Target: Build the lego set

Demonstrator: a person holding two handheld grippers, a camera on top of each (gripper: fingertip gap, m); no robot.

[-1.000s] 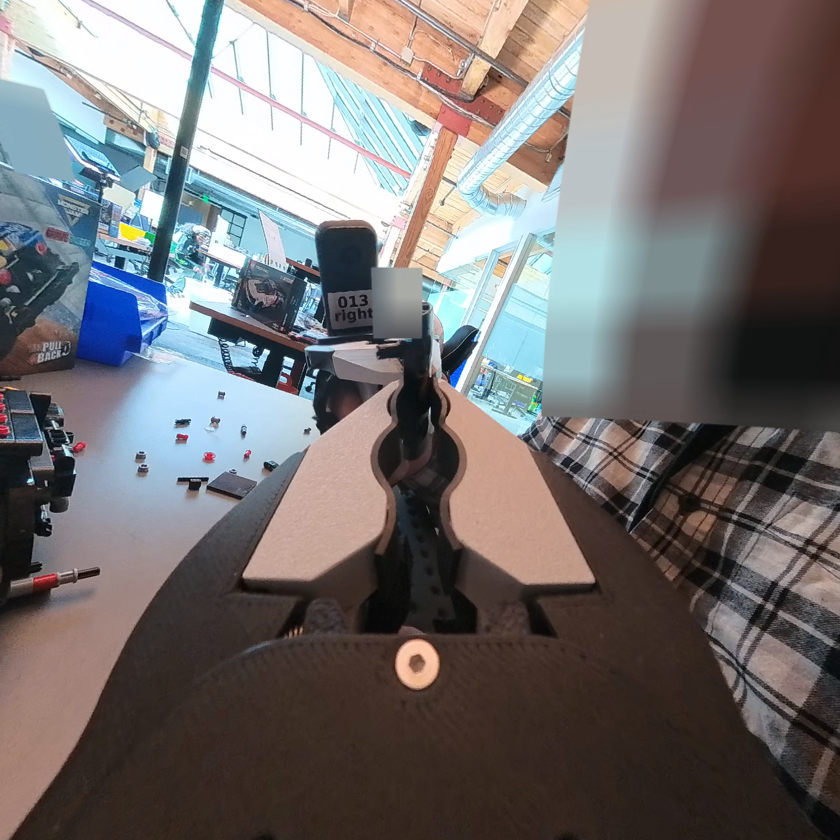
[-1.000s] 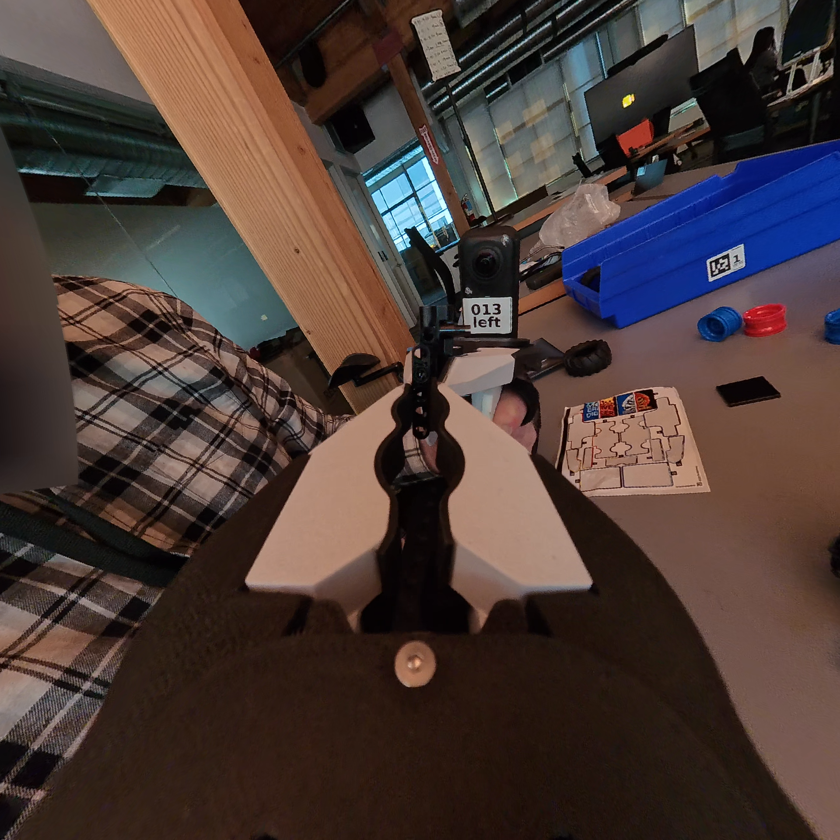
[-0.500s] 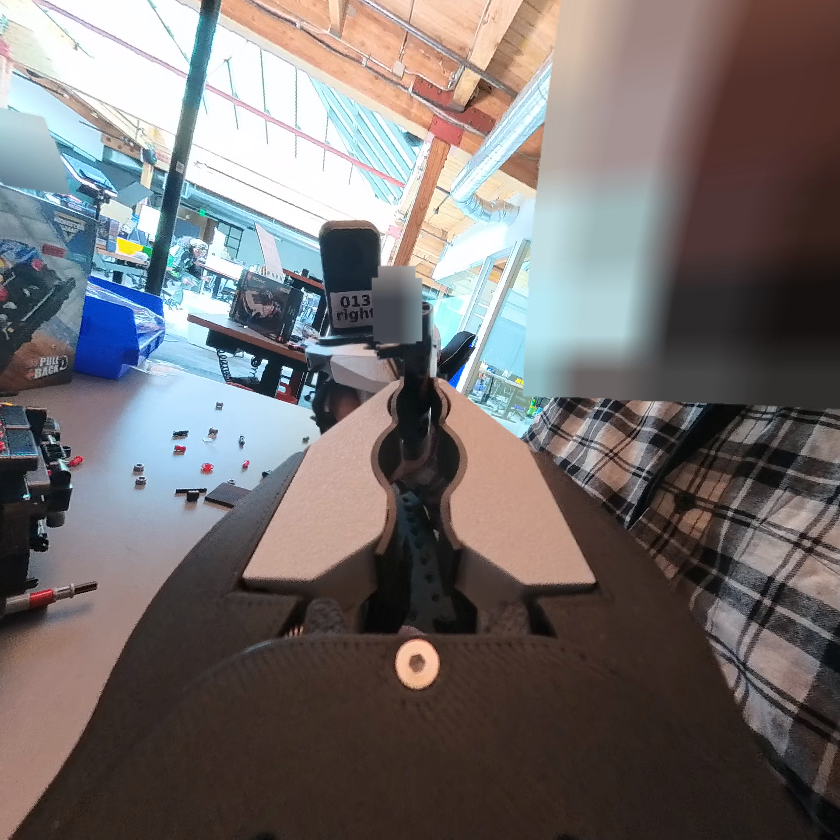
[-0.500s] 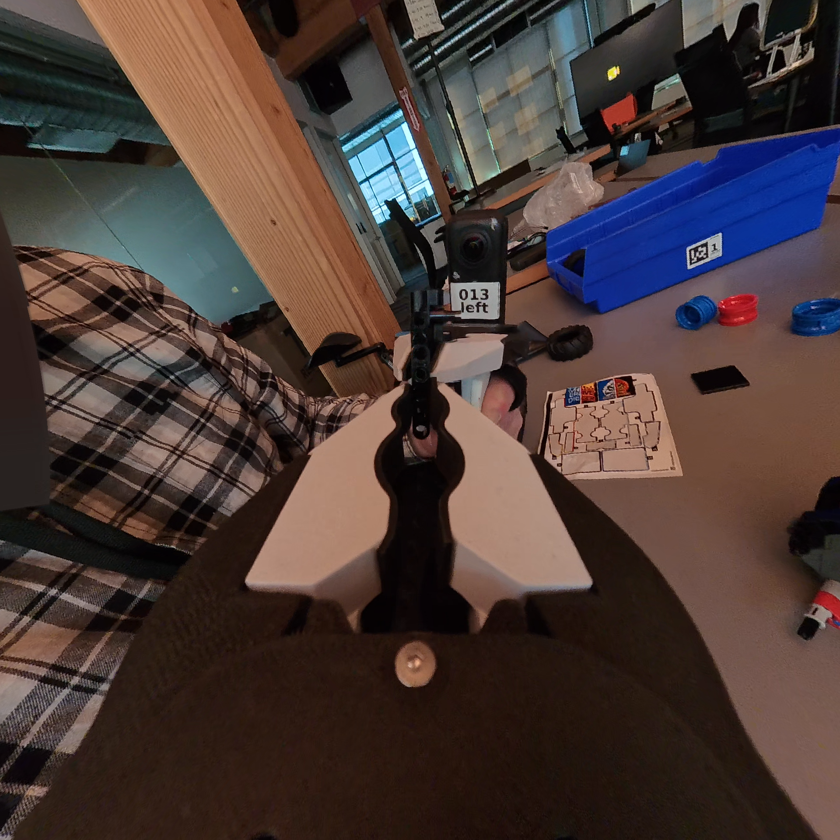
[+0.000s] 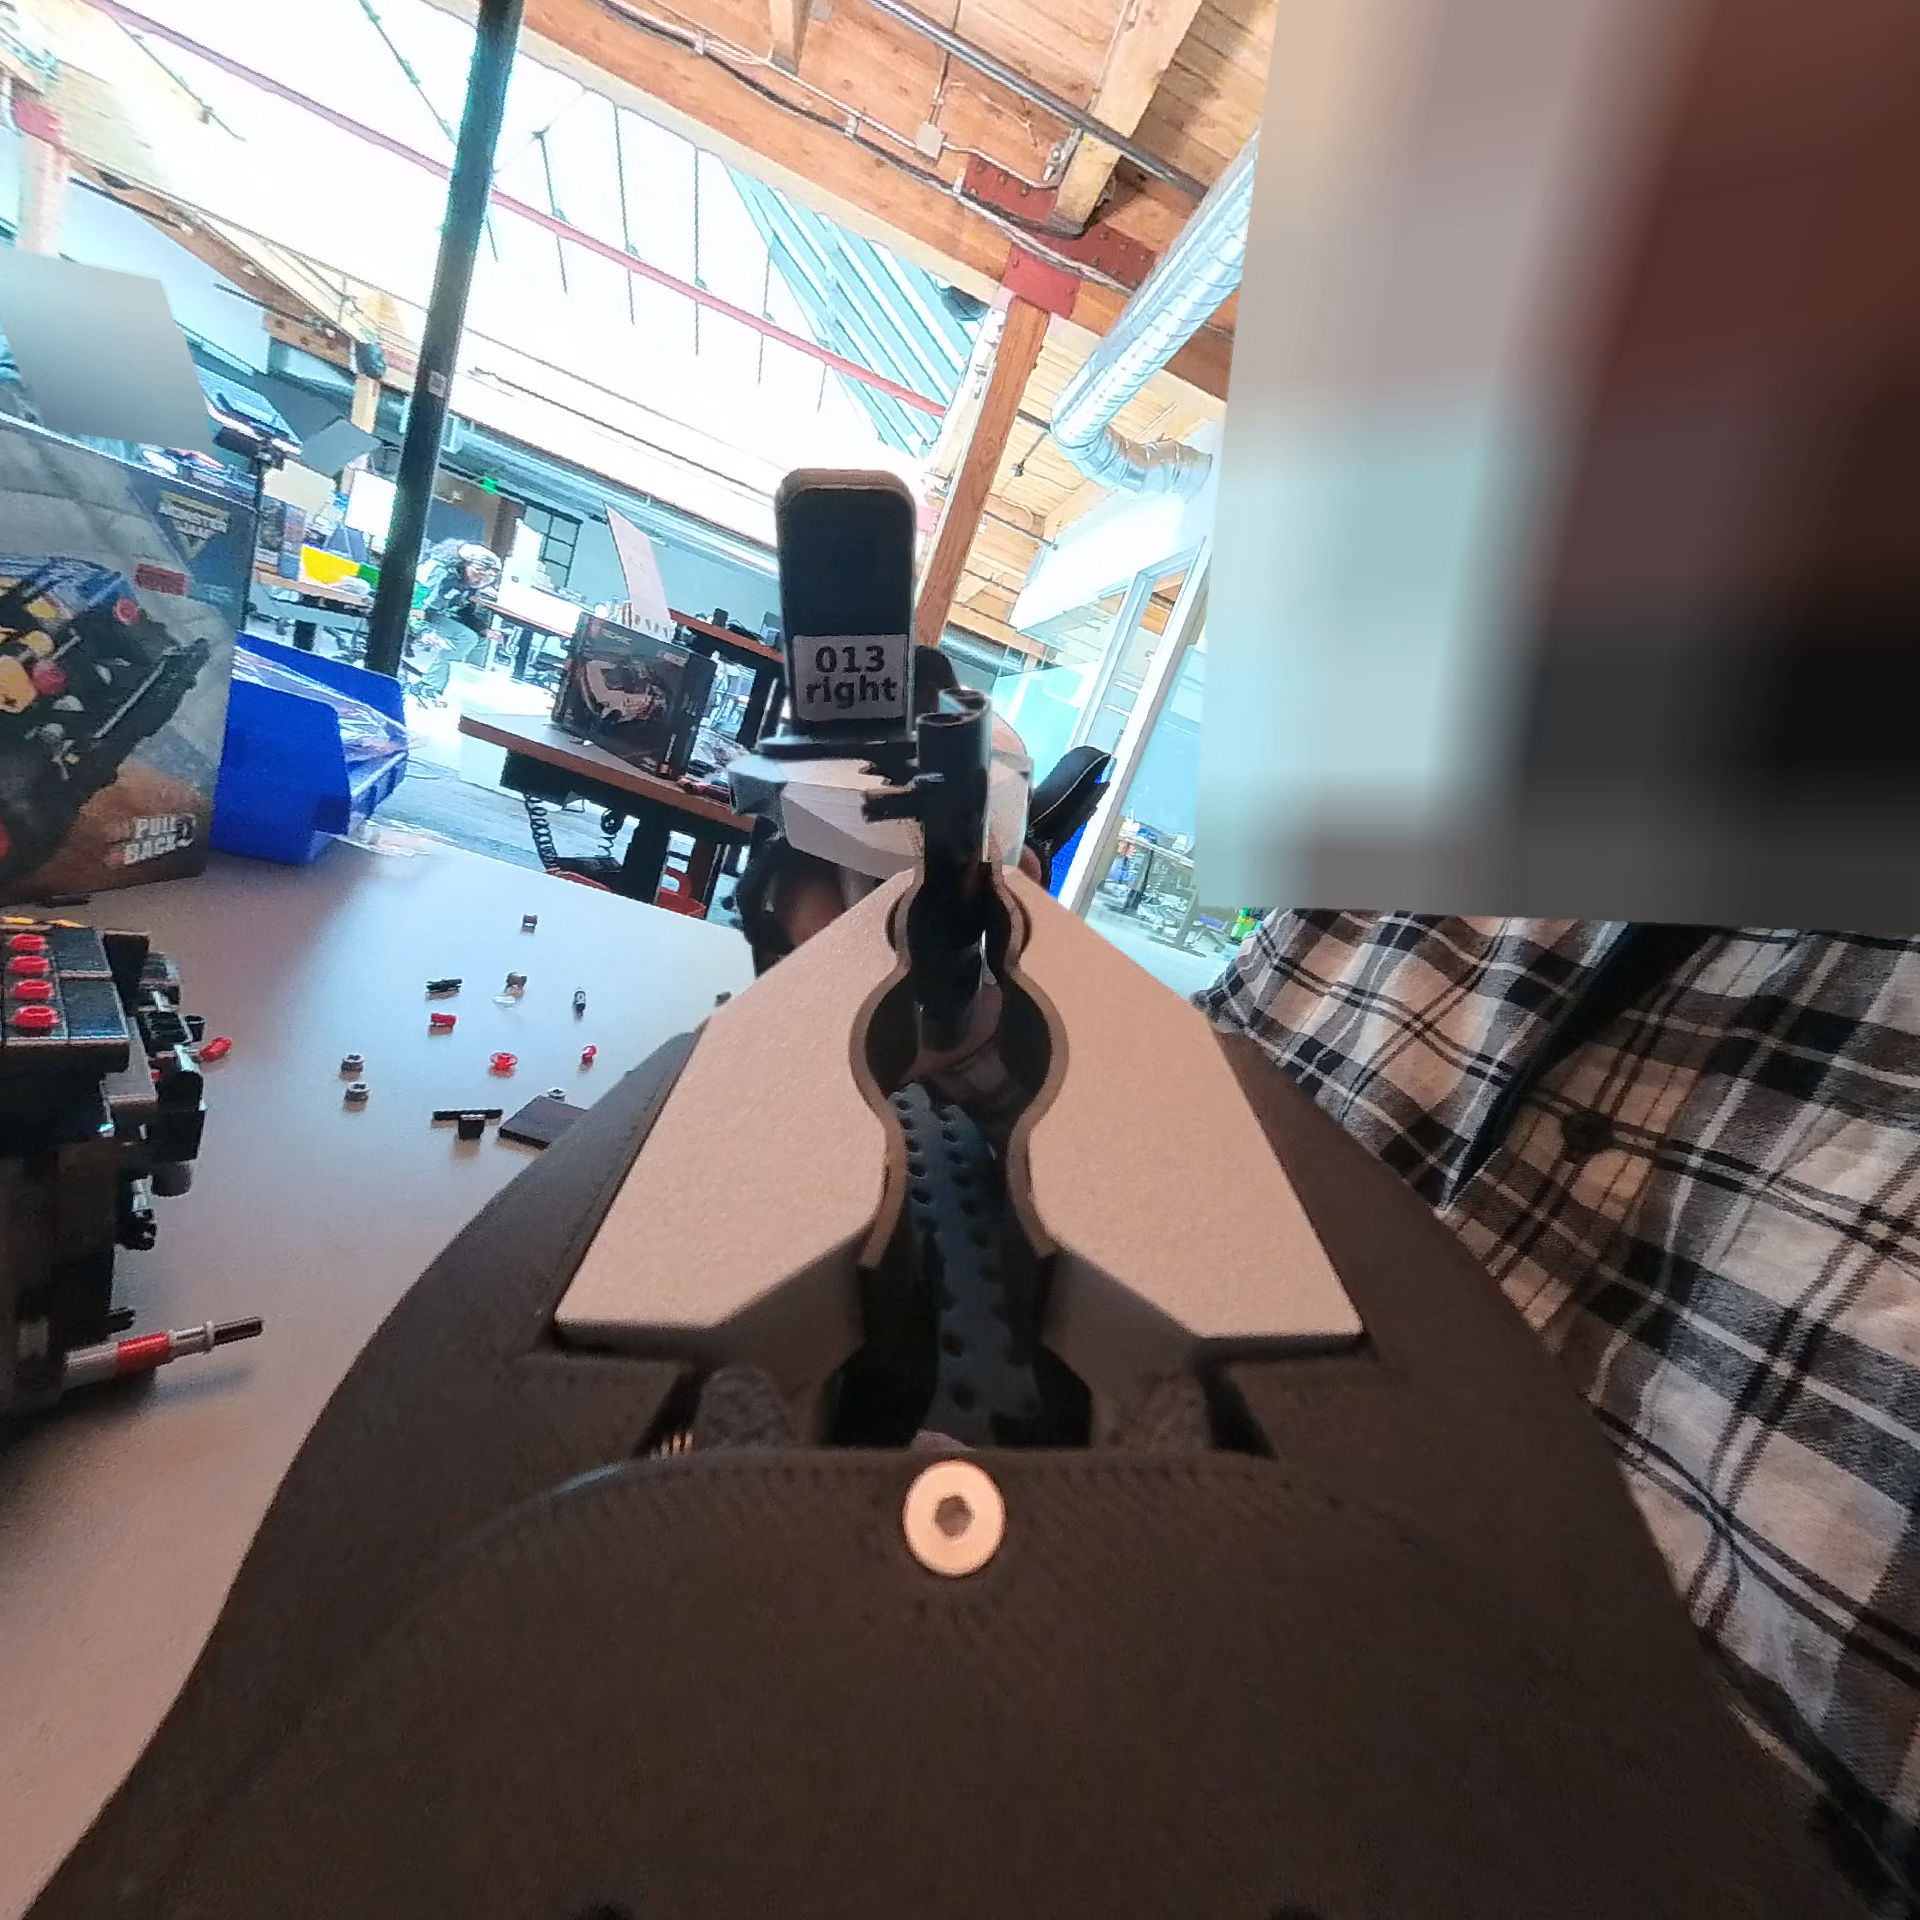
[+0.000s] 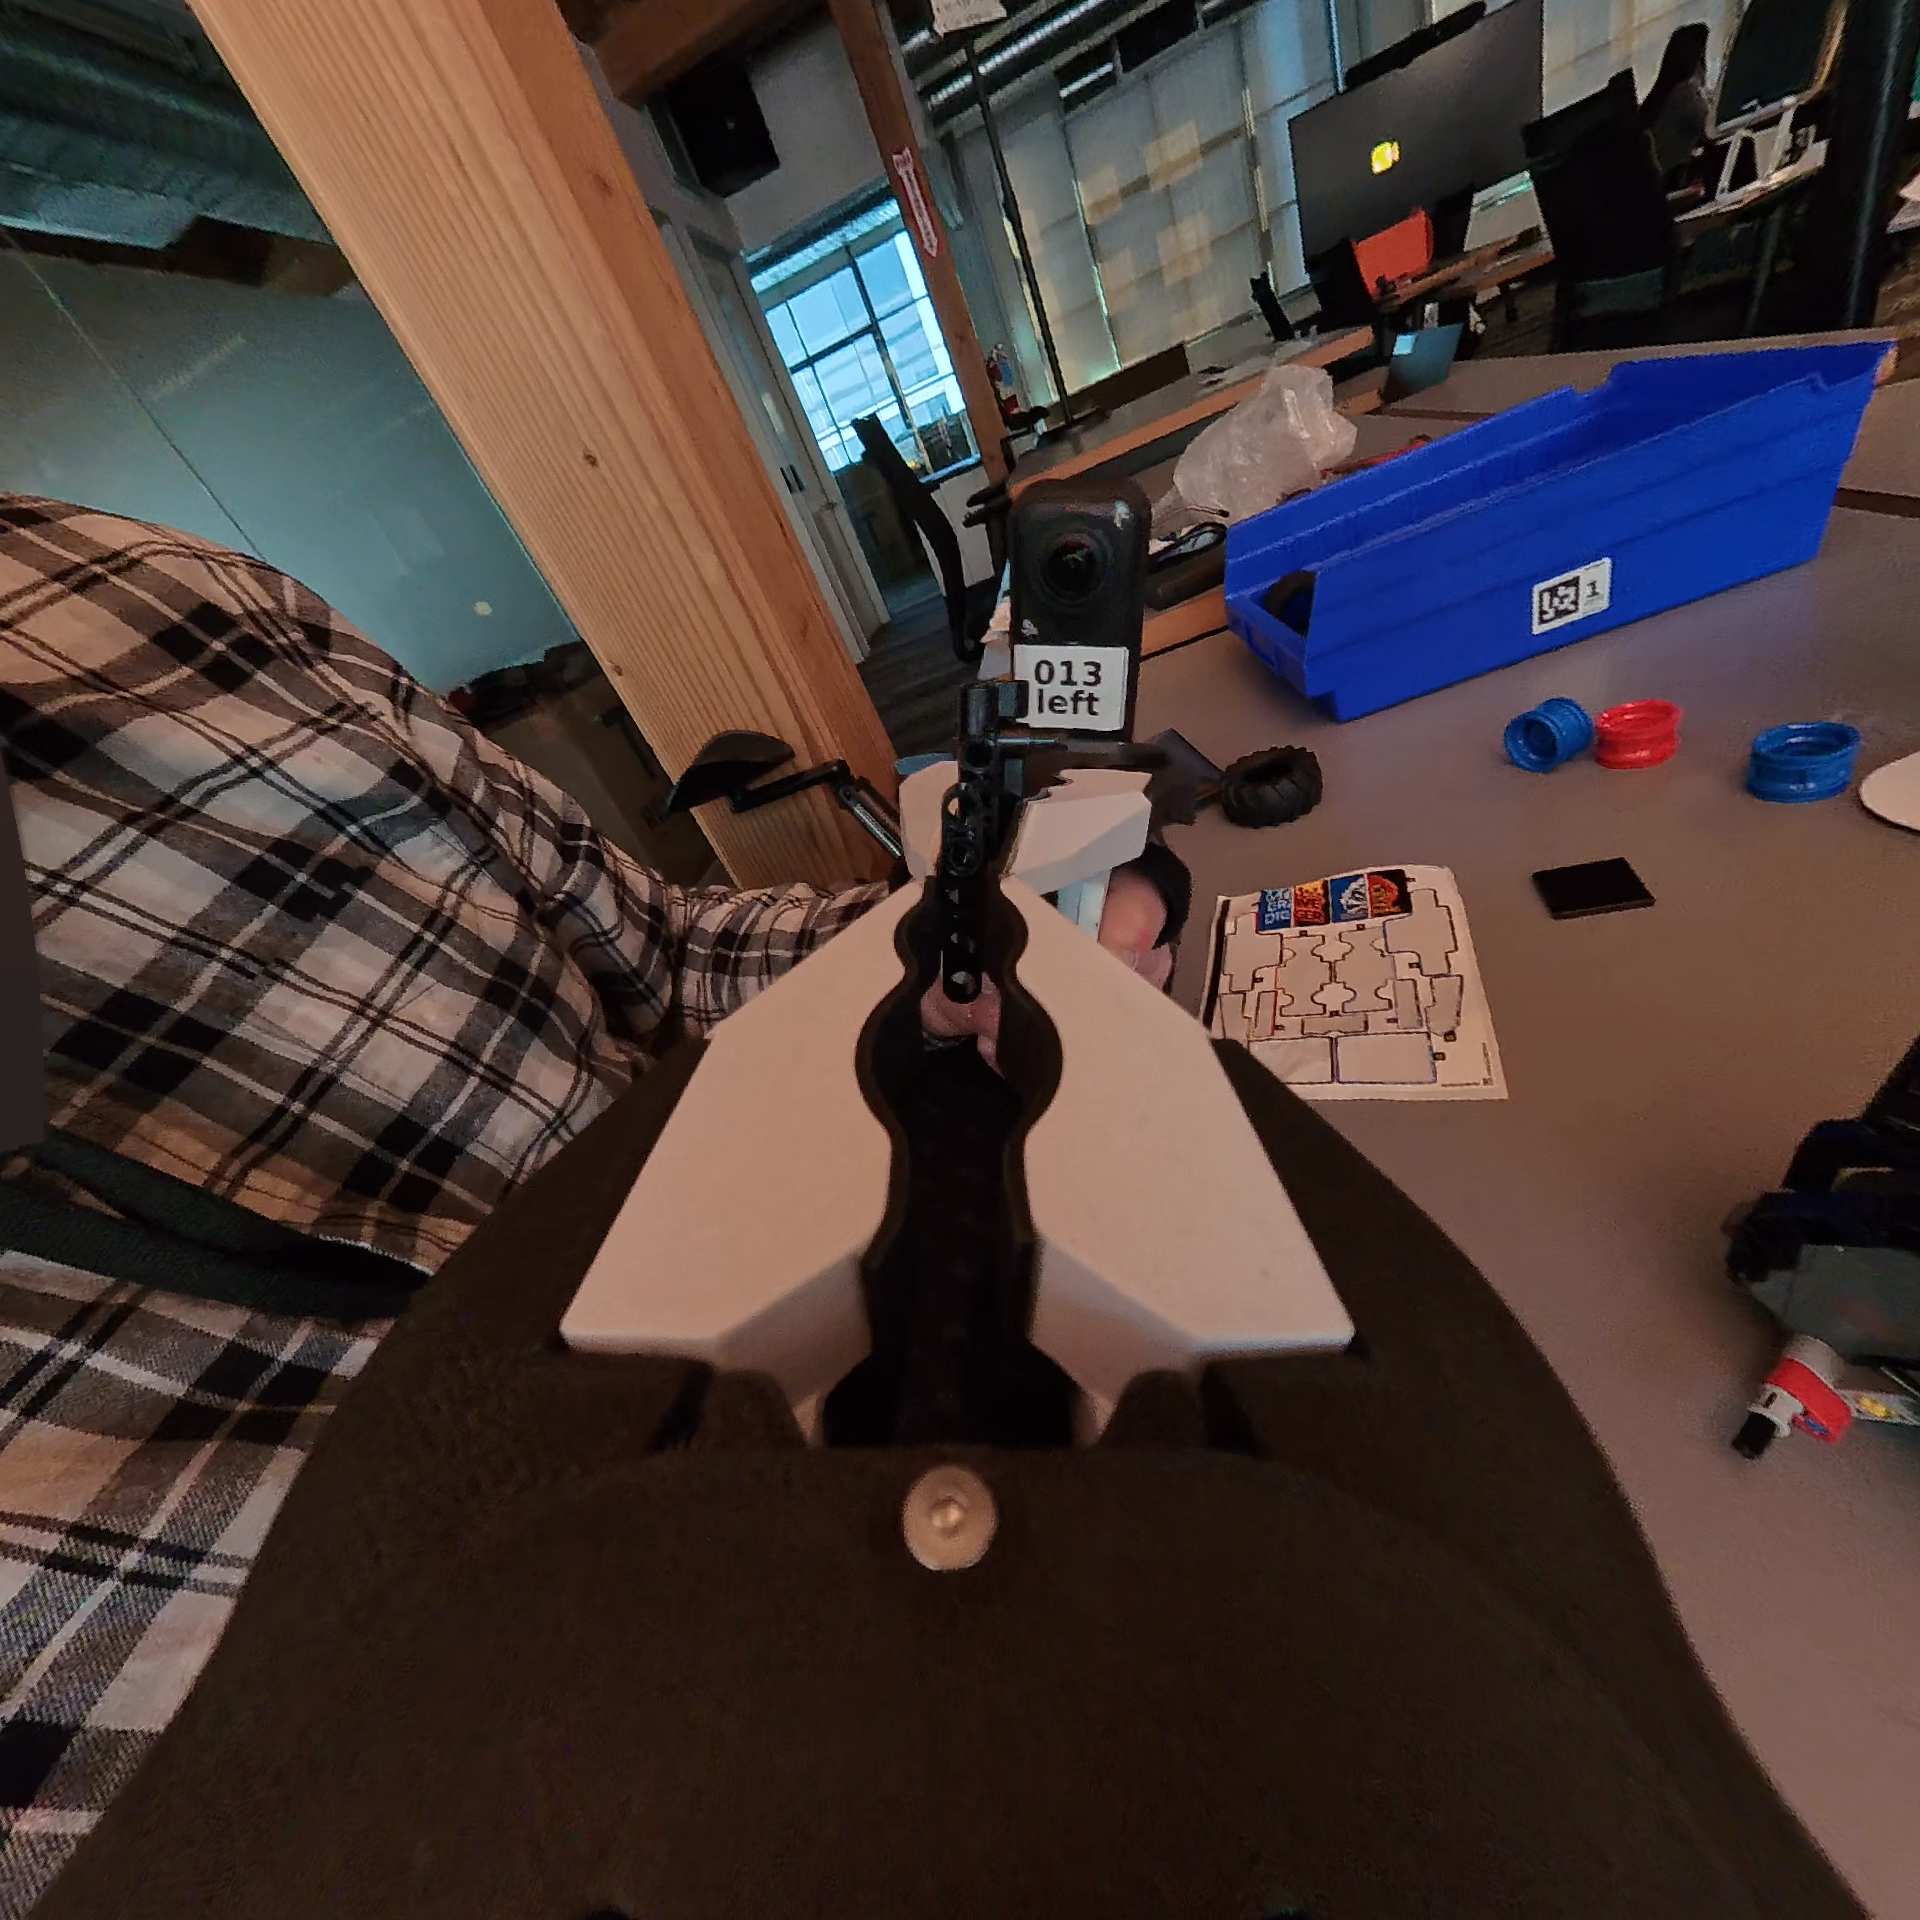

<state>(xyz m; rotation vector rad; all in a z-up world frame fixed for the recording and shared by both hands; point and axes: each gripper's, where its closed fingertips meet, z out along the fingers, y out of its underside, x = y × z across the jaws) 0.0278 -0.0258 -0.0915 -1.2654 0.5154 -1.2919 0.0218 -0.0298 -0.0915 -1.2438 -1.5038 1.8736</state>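
Observation:
My left gripper (image 5: 951, 909) is shut on a black lego piece (image 5: 951, 800) that sticks up past its tips. My right gripper (image 6: 961, 914) is shut on a black beam with holes (image 6: 964, 862). The two grippers face each other tip to tip in the air, above the table edge and in front of the person. Each shows in the other's view: the right one (image 5: 883, 826) and the left one (image 6: 1039, 831). I cannot tell whether the two black pieces are joined. The partly built black model (image 5: 62, 1091) stands on the table and also shows in the right wrist view (image 6: 1839, 1247).
Loose small parts (image 5: 499, 1060) lie on the grey table (image 5: 312, 1247). There is a lego box (image 5: 94, 675) and a blue bin (image 6: 1558, 520). A sticker sheet (image 6: 1351, 987), a black tile (image 6: 1590, 888), a tyre (image 6: 1273, 787) and blue and red rims (image 6: 1636, 732) lie nearby. The plaid shirt (image 5: 1610, 1195) is close. The grippers are tip to tip, or close to it.
Both grippers stay shut and tip to tip. The pair has swung a little, so the model has come into the right wrist view at the right edge.

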